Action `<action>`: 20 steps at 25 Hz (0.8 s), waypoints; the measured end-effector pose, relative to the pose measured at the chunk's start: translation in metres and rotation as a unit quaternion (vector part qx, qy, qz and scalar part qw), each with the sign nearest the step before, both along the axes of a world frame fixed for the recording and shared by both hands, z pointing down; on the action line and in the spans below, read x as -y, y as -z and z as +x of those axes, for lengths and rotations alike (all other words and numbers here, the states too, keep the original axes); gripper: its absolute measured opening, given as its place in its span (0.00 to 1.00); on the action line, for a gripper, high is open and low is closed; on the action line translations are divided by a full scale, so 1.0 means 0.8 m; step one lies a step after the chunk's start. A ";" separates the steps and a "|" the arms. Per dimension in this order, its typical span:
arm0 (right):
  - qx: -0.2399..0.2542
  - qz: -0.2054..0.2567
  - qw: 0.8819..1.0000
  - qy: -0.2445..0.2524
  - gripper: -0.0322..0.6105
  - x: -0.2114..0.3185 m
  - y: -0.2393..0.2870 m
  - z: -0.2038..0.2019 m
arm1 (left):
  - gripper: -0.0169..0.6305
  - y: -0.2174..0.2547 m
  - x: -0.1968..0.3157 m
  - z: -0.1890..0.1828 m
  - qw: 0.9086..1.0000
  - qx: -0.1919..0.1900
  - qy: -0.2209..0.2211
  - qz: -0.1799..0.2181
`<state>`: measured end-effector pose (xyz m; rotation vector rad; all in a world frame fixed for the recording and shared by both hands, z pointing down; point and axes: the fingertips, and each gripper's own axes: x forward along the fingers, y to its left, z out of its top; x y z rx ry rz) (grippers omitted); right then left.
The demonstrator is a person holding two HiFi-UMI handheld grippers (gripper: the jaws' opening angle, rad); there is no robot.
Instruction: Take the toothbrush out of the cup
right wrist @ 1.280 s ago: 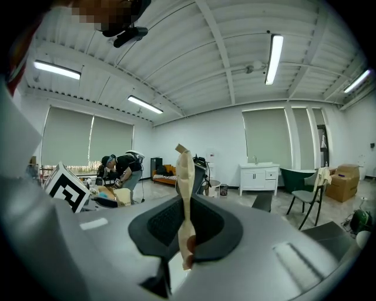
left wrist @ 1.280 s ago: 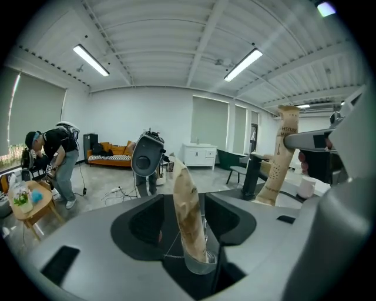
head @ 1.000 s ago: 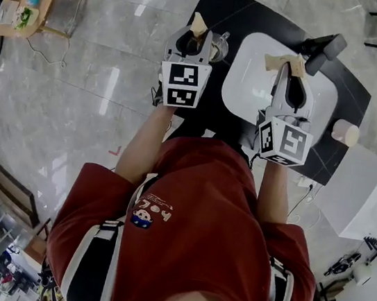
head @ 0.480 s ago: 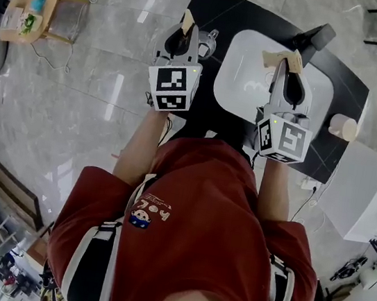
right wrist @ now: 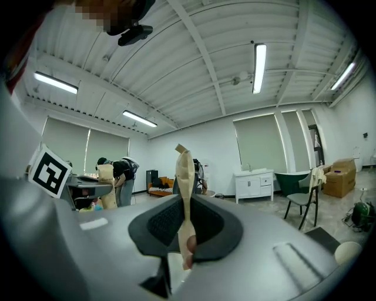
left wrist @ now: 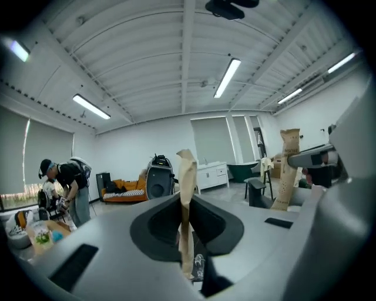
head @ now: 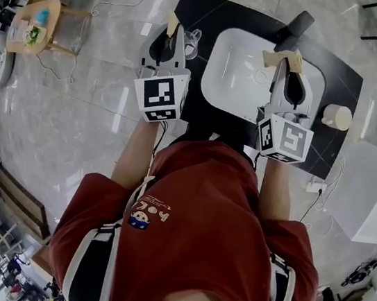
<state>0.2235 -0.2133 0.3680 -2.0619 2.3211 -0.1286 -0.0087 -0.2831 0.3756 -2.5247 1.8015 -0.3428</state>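
Observation:
A clear cup (head: 192,38) stands on the black counter (head: 216,10), left of the white sink (head: 227,82). I cannot make out a toothbrush in it. My left gripper (head: 172,22) hovers just left of the cup and above it. Its jaws have just been closing, and its taped pads (left wrist: 185,161) now meet along their length with nothing visible between them. A small grey thing (left wrist: 198,266) shows below them through the gap. My right gripper (head: 281,57) hangs over the sink's right side with its pads (right wrist: 184,159) pressed together and nothing held.
A black faucet (head: 295,25) rises behind the sink. A cream round object (head: 336,117) sits at the counter's right end, with a white box (head: 371,195) beside it. A small wooden table (head: 36,22) stands far left. A person (left wrist: 64,182) bends over across the room.
The left gripper has lifted and drifted left, away from the sink, while the cup stayed on the counter. The right gripper kept its place over the basin's right side.

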 end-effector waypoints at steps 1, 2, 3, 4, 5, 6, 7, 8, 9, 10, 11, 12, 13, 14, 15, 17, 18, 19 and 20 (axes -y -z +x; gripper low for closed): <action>0.000 0.001 1.000 -0.003 0.11 -0.004 0.001 0.008 | 0.08 0.002 -0.004 0.004 1.000 0.007 -0.002 0.009; -0.001 0.002 1.000 -0.006 0.11 -0.008 0.003 0.016 | 0.08 0.001 -0.008 0.007 1.000 0.011 -0.003 0.014; -0.003 0.003 1.000 -0.010 0.11 -0.012 0.004 0.023 | 0.08 -0.001 -0.010 0.008 1.000 0.012 -0.002 0.014; -0.004 0.003 1.000 -0.013 0.11 -0.016 0.005 0.030 | 0.08 -0.003 -0.012 0.007 1.000 0.013 0.001 0.013; -0.003 0.003 1.000 -0.016 0.11 -0.019 0.004 0.035 | 0.08 -0.005 -0.013 0.004 1.000 0.014 0.005 0.010; -0.002 0.002 1.000 -0.018 0.11 -0.022 0.003 0.040 | 0.08 -0.006 -0.015 0.001 1.000 0.016 0.010 0.008; -0.001 0.001 1.000 -0.020 0.11 -0.023 0.002 0.043 | 0.08 -0.006 -0.016 -0.002 1.000 0.017 0.014 0.008; 0.001 -0.001 1.000 -0.021 0.11 -0.025 0.000 0.046 | 0.08 -0.006 -0.017 -0.004 1.000 0.018 0.017 0.008; 0.002 -0.002 1.000 -0.021 0.11 -0.025 -0.001 0.048 | 0.08 -0.006 -0.019 -0.005 1.000 0.019 0.020 0.009; 0.003 -0.002 1.000 -0.019 0.11 -0.026 -0.002 0.048 | 0.08 -0.005 -0.021 -0.007 1.000 0.019 0.022 0.010; 0.003 -0.002 1.000 -0.017 0.11 -0.026 -0.002 0.046 | 0.08 -0.006 -0.023 -0.010 0.999 0.019 0.026 0.009; 0.003 -0.001 1.000 -0.013 0.11 -0.025 -0.001 0.043 | 0.08 -0.006 -0.026 -0.015 0.999 0.019 0.031 0.008; 0.002 0.000 1.000 -0.008 0.11 -0.024 0.000 0.039 | 0.08 -0.007 -0.028 -0.021 0.999 0.019 0.037 0.006; 0.001 0.000 1.000 -0.004 0.11 -0.023 0.000 0.035 | 0.08 -0.007 -0.031 -0.027 0.999 0.018 0.043 0.005; 0.000 0.001 1.000 0.001 0.11 -0.021 0.001 0.030 | 0.08 -0.006 -0.033 -0.032 0.999 0.017 0.048 0.006; -0.001 0.003 1.000 0.012 0.11 -0.018 0.003 0.018 | 0.08 -0.002 -0.038 -0.043 0.998 0.017 0.058 0.009; -0.001 0.004 1.000 0.018 0.11 -0.016 0.004 0.011 | 0.08 0.000 -0.040 -0.049 0.998 0.017 0.063 0.010; -0.001 0.004 1.000 0.024 0.11 -0.014 0.005 0.004 | 0.08 0.001 -0.043 -0.055 0.998 0.017 0.067 0.010; -0.002 0.004 1.000 0.030 0.11 -0.013 0.005 -0.004 | 0.08 0.001 -0.045 -0.062 0.997 0.017 0.072 0.010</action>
